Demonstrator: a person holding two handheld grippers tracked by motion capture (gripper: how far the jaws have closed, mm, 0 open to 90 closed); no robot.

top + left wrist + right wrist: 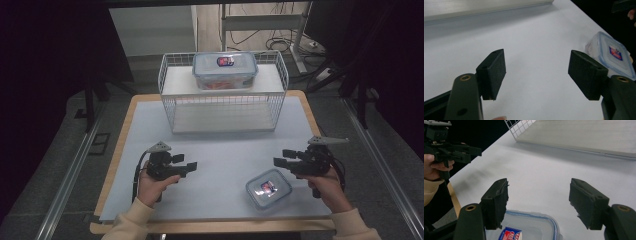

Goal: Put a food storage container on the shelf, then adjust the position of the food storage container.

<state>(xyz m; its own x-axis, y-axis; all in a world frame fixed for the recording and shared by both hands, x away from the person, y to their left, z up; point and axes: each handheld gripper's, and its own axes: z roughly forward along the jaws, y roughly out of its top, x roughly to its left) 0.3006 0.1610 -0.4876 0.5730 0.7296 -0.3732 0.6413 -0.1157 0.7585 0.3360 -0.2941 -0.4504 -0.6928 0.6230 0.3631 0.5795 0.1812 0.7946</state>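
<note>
Both grippers, left gripper [194,166] and right gripper [276,161], hover with jaws wide and empty. Between them, nearer the right, lies the small clear blue-rimmed lidded plastic box [268,188]. Looks like pre-grasp; next, the right must descend over it.

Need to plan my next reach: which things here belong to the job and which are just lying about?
In the job:
- small clear plastic lidded box with blue rim, on the mat nearest the right gripper
- left gripper, jaws open, nothing between them
- white wire shelf rack
- larger clear lidded box on the rack's top

Lying about:
- cables on the floor
- black stand legs
</note>
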